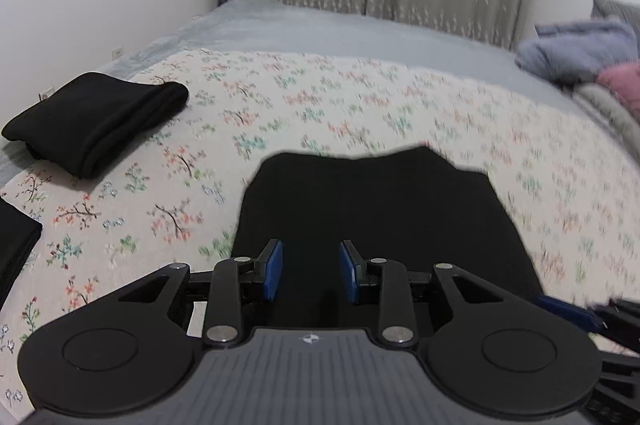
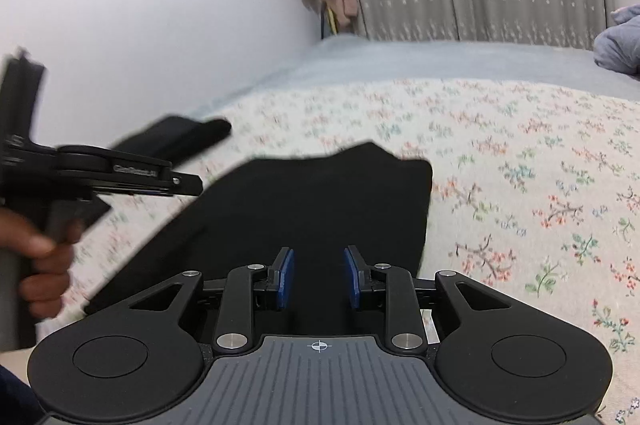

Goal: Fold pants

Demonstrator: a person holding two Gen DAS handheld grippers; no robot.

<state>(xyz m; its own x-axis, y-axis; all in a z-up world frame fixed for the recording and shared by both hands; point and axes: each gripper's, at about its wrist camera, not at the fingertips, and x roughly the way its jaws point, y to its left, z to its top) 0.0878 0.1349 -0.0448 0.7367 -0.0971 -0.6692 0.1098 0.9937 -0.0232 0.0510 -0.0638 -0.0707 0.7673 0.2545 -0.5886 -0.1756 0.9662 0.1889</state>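
The bed [image 1: 360, 37] carries a floral sheet [image 1: 320, 97] on which the black pants [image 1: 372, 209] lie, partly folded, just ahead of both tools. Left tongs [image 1: 311, 271] and right tongs [image 2: 319, 277] gape apart, empty. Risk: grabbing one layer only, dragging the fold askew.
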